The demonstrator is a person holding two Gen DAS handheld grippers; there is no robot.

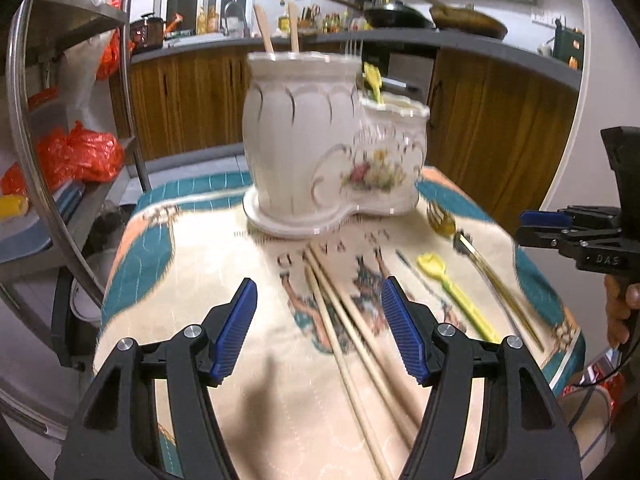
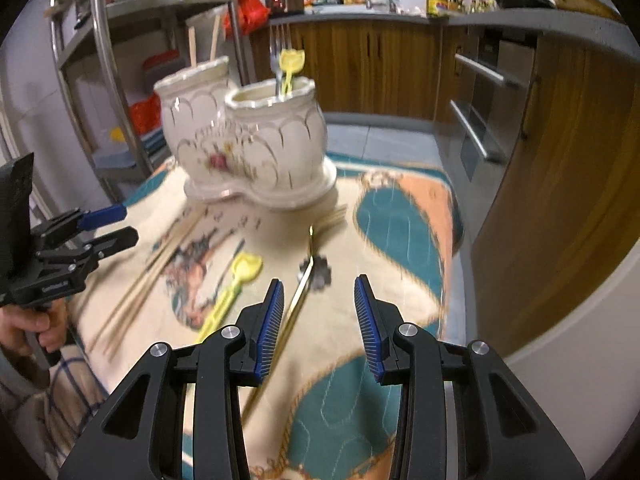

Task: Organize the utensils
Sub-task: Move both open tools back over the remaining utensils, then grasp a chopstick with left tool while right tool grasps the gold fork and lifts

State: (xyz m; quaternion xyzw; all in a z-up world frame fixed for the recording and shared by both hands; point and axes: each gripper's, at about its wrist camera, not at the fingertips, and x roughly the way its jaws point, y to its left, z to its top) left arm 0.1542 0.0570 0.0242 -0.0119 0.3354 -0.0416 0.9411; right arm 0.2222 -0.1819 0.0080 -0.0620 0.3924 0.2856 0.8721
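A white two-part ceramic holder (image 1: pixel 320 140) (image 2: pixel 248 140) stands at the far side of the cloth-covered table (image 1: pixel 192 264). Its taller cup holds two wooden sticks; its smaller cup holds a fork and a yellow spoon. Loose wooden chopsticks (image 1: pixel 344 320) (image 2: pixel 160 264) lie on the cloth and run between the fingers of my open left gripper (image 1: pixel 318 300), which hovers just above them. To their right lie a yellow spoon (image 1: pixel 452 292) (image 2: pixel 236 284) and a gold fork (image 1: pixel 484 268) (image 2: pixel 298 304). My right gripper (image 2: pixel 319 292) (image 1: pixel 548 228) is open above the fork, whose handle passes under its left finger.
A metal rack (image 1: pixel 60 128) with red plastic bags stands left of the table. Wooden kitchen cabinets (image 1: pixel 500 120) and a counter with pans run behind, with an oven front (image 2: pixel 480 120) on the right. A hand (image 2: pixel 36 328) grips the left tool's handle. The cloth drops off at the table edges.
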